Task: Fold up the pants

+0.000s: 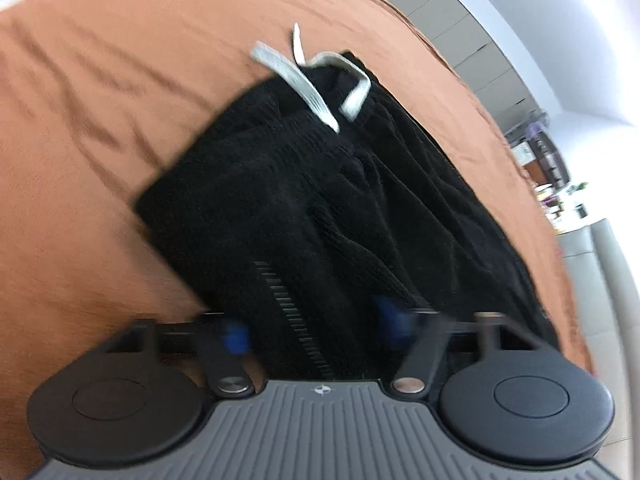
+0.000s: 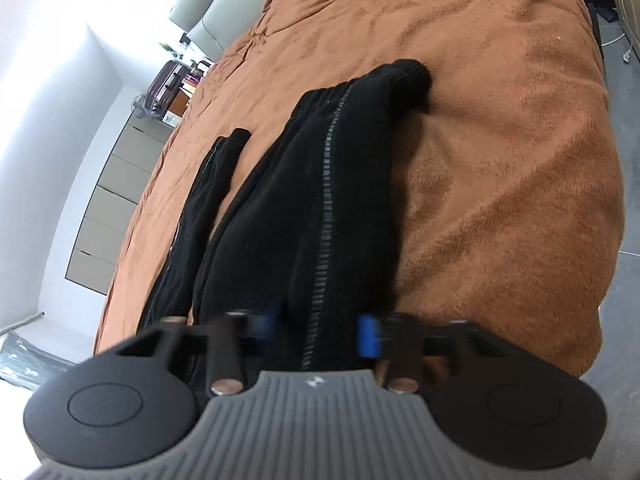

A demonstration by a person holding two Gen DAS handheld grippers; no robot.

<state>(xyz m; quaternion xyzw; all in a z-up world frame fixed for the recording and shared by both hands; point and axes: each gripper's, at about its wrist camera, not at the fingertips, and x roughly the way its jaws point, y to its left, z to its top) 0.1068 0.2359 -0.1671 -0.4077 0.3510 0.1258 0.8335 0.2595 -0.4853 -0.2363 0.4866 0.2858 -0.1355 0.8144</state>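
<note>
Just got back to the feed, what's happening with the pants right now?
A person is working both grippers on black pants spread over a brown blanket. The left gripper has black fabric between its fingers near the white drawstring end. The right gripper has a leg's fabric between its fingers along the side stripe. No fold looks finished yet.

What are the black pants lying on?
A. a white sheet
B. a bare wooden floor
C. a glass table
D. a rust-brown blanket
D: both wrist views show the pants spread on a rust-brown blanket that covers the bed, with the white drawstring at their far end in the left view.
</note>
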